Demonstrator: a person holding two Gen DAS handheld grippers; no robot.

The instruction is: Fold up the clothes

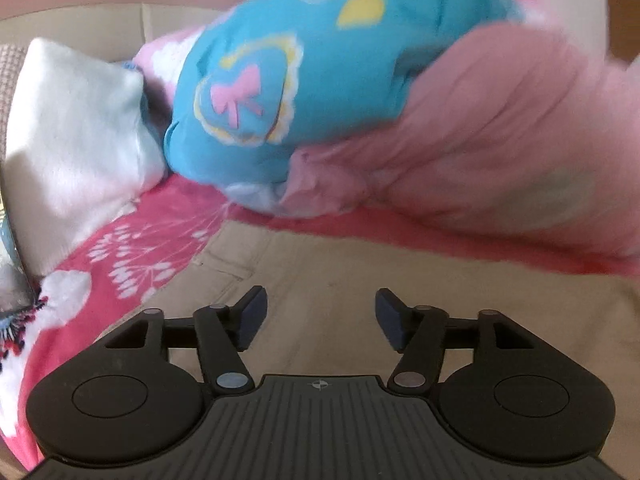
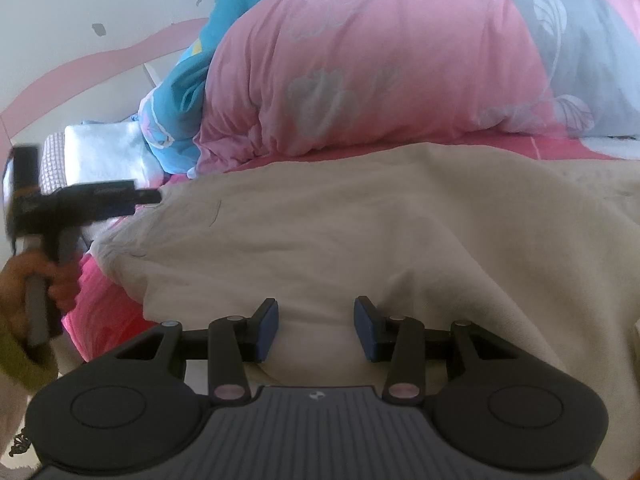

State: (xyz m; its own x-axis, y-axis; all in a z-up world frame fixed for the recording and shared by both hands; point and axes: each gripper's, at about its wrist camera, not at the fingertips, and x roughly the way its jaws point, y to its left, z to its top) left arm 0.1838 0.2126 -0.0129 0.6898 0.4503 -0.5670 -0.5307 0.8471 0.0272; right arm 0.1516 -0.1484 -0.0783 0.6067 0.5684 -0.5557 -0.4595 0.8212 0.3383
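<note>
While both tools hang low over a bed, one beige garment lies spread across the pink floral bedsheet directly beneath them. Nearest the right wrist camera, the right tool sits with its two blue pads parted; the beige cloth runs under and between them, but from this angle it cannot be told whether the pads pinch a fold or merely rest on it. Seen from its own camera, the left tool is released, its jaws spread wide with nothing between them, the flat cloth showing through the gap.

At the left edge of the right view, the same left tool appears side-on, its tip at the garment's near-left corner, held by the person's left hand on a grey handle; blur hides whether the tip touches. That corner and the garment's left hem end short of the mattress edge, leaving a strip of bare pink sheet beside them. Toward the far hem, a narrow band of sheet separates the beige cloth from the bedding heaped behind.

Beyond that band lie one bulky pink quilt, one blue blanket with a pink bow print bunched to its left, and one white pillow further left against the wall. Open room is chiefly on the garment's own flat surface.
</note>
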